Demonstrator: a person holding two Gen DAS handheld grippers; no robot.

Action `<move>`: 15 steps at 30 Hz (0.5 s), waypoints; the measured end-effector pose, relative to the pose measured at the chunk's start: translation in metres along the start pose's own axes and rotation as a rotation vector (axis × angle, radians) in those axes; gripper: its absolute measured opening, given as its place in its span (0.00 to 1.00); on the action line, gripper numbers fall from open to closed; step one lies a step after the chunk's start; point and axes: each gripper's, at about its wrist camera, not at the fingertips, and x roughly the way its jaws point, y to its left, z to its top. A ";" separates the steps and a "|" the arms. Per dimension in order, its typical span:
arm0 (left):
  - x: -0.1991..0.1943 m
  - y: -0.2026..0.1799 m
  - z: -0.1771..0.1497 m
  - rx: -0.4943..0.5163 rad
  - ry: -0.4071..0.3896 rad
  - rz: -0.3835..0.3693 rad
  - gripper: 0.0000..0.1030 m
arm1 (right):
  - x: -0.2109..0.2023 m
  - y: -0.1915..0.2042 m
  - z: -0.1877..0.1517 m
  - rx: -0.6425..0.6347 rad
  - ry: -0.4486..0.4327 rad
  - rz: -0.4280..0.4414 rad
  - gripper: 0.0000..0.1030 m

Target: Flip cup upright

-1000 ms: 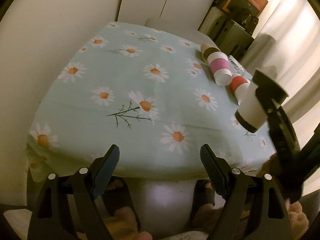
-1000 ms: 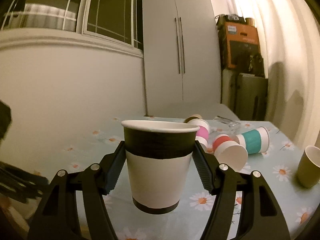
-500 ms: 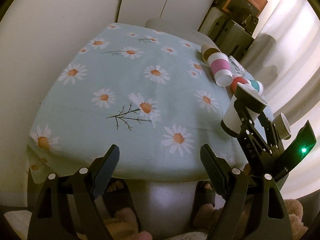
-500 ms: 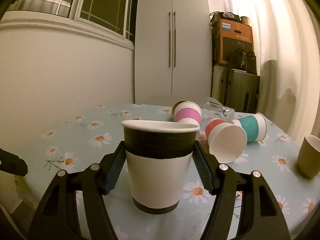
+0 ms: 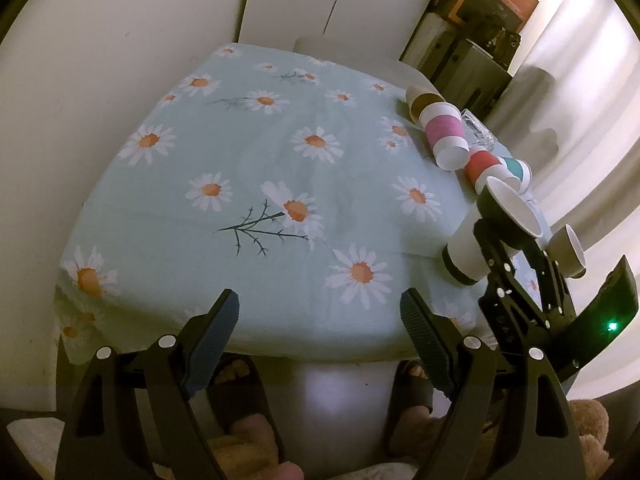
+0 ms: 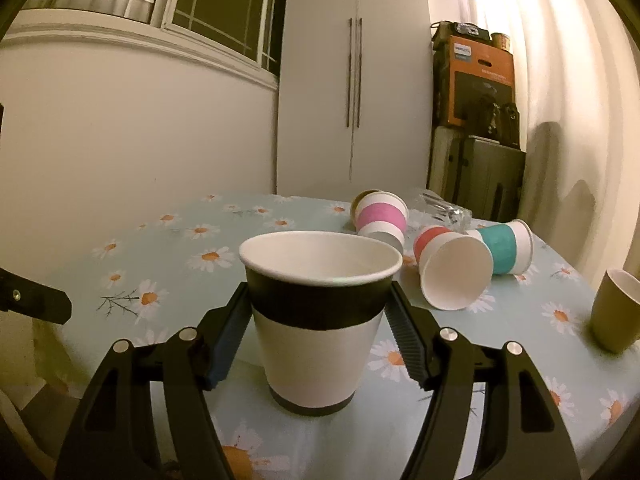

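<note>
Lowered black-banded cup (image 6: 318, 320), upright, empty, in right claw (image 6: 320, 332); left claw (image 5: 320, 334) wide.

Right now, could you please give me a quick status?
Left gripper open, idle. Right gripper shut on black-banded white paper cup, mouth up, over daisy tablecloth. Nothing beneath.

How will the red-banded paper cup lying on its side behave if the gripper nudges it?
The red-banded cup lies on its side on the daisy tablecloth, so it will probably roll in an arc, being tapered. It looks empty and thin-walled: likely very light and easily crushed. The teal-banded cup sits close behind and may stop it.
</note>
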 end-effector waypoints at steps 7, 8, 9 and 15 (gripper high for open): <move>0.002 0.005 0.001 -0.017 0.000 0.014 0.78 | -0.011 -0.002 0.002 0.008 0.003 0.002 0.83; 0.002 0.006 0.001 -0.021 0.000 0.016 0.78 | -0.013 -0.003 0.003 0.010 0.006 0.003 0.83; 0.002 0.006 0.001 -0.023 -0.001 0.016 0.78 | -0.014 -0.004 0.004 0.014 0.007 0.003 0.83; 0.001 0.002 -0.003 0.000 -0.029 0.076 0.78 | -0.030 -0.007 0.010 0.040 0.029 0.035 0.92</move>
